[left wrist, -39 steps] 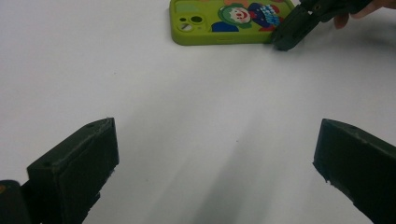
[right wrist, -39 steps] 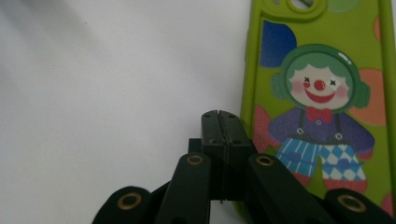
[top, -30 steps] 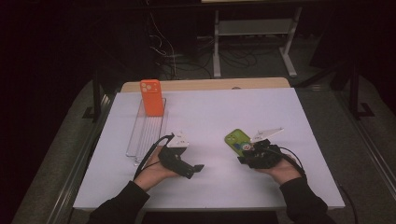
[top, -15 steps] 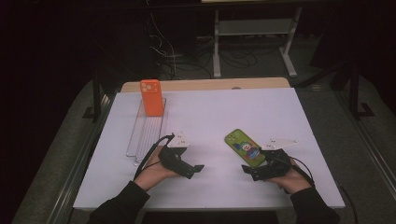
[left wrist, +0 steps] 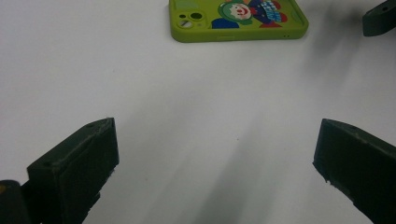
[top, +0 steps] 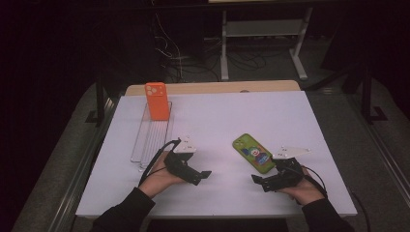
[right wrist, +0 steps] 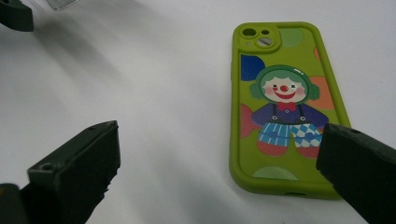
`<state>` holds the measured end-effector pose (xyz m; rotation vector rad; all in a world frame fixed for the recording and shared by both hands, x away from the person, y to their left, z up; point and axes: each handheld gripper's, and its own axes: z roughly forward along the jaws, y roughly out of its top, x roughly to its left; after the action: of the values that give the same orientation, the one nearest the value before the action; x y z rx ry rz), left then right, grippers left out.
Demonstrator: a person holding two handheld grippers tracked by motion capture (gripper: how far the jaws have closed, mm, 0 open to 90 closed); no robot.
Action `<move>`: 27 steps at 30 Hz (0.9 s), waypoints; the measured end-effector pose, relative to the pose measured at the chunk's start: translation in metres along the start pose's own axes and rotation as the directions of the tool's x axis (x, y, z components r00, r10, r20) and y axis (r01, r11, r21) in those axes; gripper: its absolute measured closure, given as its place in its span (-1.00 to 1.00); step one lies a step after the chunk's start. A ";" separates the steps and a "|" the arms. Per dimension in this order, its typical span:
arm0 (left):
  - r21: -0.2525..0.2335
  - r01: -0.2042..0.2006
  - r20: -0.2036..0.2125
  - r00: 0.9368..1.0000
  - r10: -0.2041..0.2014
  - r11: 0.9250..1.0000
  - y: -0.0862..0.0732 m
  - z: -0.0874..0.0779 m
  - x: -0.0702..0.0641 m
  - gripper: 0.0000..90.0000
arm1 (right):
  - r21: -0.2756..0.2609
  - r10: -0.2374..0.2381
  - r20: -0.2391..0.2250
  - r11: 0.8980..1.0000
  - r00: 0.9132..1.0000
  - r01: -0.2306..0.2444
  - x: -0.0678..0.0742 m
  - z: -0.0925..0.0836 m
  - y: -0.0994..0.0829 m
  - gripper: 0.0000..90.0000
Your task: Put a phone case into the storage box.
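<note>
Green phone case (top: 254, 153) lying flat near the table's (top: 290, 111) right front corner, clear of both spread grippers, left (top: 202, 177) and right (top: 259, 181); probably light, flexible, best pinched across its long edges.

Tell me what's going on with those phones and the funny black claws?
A person holds a claw-like gripper in each hand at a white table. The right gripper has just opened and let go of the green clown phone case, which now lies flat. The left gripper rests open and empty. An orange phone case stands in a clear rack.
</note>
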<state>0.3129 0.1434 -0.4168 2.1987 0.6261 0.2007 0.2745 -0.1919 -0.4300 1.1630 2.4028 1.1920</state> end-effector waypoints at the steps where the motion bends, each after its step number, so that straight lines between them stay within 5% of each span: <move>1: 0.000 0.000 0.000 1.000 0.000 1.000 0.000 0.000 0.000 -1.00 | 0.007 0.012 -0.003 1.000 1.000 -0.012 0.001 0.000 0.001 -1.00; 8: -0.026 0.015 -0.006 1.000 -0.015 1.000 0.001 -0.003 0.004 -1.00 | 0.036 -0.002 -0.011 0.999 1.000 0.002 0.002 -0.002 0.007 -1.00; 16: -0.006 -0.018 -0.008 1.000 0.018 1.000 0.001 -0.001 0.004 -1.00 | 0.069 -0.016 -0.009 0.997 1.000 0.017 0.001 -0.005 0.020 -1.00; 27: -0.002 -0.014 -0.007 1.000 0.014 1.000 0.001 -0.001 0.003 -1.00 | 0.057 -0.002 0.007 0.998 1.000 0.002 -0.005 -0.007 0.038 -1.00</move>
<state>0.3157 0.1455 -0.4158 2.2015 0.6144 0.2157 0.2949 -0.1862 -0.3978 1.1785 2.4473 1.1241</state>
